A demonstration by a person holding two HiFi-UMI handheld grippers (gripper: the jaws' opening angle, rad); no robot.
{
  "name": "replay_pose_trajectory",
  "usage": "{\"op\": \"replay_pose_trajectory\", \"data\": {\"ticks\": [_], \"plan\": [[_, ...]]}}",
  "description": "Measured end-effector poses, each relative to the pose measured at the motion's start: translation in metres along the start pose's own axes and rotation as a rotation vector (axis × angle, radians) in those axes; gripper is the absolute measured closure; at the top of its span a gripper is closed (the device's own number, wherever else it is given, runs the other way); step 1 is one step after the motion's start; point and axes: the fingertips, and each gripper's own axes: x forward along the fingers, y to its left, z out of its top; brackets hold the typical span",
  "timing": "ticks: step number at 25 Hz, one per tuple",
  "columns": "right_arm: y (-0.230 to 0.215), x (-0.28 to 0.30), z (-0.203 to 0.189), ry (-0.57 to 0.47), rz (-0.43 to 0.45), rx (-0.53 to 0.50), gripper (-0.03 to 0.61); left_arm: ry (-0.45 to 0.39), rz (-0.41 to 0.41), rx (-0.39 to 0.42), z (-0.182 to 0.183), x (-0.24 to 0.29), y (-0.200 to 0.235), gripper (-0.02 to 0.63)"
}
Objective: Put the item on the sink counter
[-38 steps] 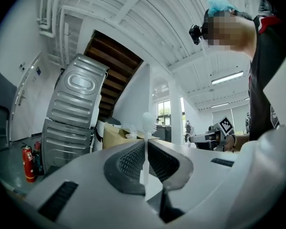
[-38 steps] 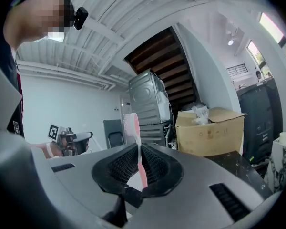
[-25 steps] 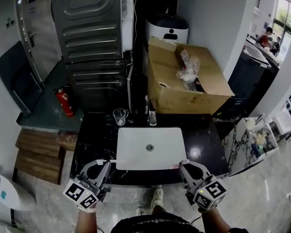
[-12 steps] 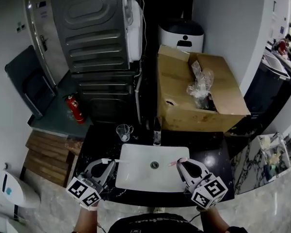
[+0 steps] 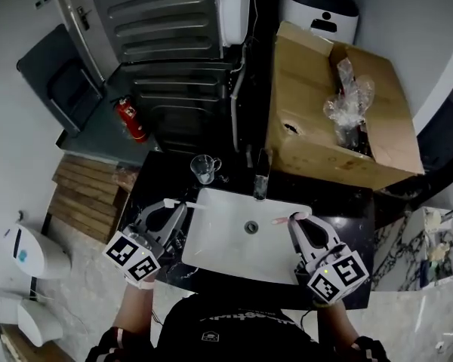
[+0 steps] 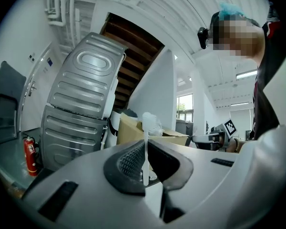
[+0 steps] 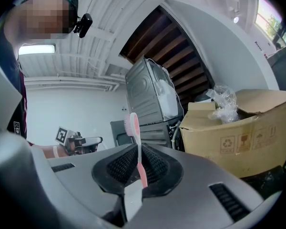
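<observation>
Pink toothbrush (image 7: 135, 147) sits clamped in your right gripper (image 5: 300, 221), and a white toothbrush (image 6: 145, 149) is pinched in your left gripper (image 5: 180, 207), both poking over the white basin (image 5: 226, 247). Let go here and they likely drop into the bowl, not onto the black marbled counter (image 5: 155, 183). A glass cup (image 5: 203, 167) crowds the left strip; a cardboard box (image 5: 325, 142) stands behind.
</observation>
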Motion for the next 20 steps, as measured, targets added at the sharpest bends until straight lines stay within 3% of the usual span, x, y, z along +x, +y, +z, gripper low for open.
{"op": "replay_pose_trajectory", "data": {"ticks": [3,8,12,20], "plan": [[-0.001,0.011,-0.002,0.005,-0.018,0.013,0.523,0.012,-0.009,-0.035,-0.006,0.015,0.029,0.584],[0.008,0.024,-0.006,0.018,-0.049,0.010,0.523,0.071,-0.052,0.003,-0.022,0.044,0.084,0.584],[0.014,0.029,-0.014,0.041,-0.084,0.020,0.523,0.090,-0.046,-0.045,-0.036,0.073,0.132,0.584],[0.011,0.026,-0.030,0.079,-0.148,0.040,0.523,0.262,-0.073,-0.076,-0.097,0.132,0.185,0.584]]}}
